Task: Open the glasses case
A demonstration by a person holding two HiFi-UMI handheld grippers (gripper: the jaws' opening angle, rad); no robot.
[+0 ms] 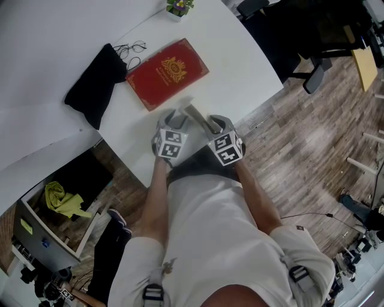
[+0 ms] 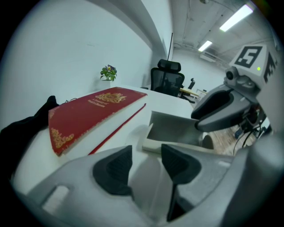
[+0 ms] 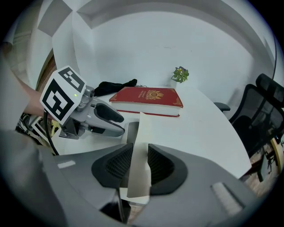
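The glasses case (image 1: 194,113) is a pale folding case that lies near the white table's (image 1: 240,66) front edge, between my two grippers. In the left gripper view its grey inside (image 2: 177,128) stands open like a trough. My right gripper (image 3: 140,166) is shut on the case's flat beige lid flap (image 3: 141,142), which stands upright between the pads. My left gripper (image 2: 145,165) is closed on a white panel of the case that fills the gap between its pads. In the head view the left gripper (image 1: 174,120) and the right gripper (image 1: 212,123) sit side by side at the case.
A red book (image 1: 167,73) lies just beyond the case. A black pouch (image 1: 96,84) and a pair of glasses (image 1: 131,49) lie at the far left. A small potted plant (image 1: 179,7) stands at the back. A black office chair (image 1: 300,36) stands off the table's right edge.
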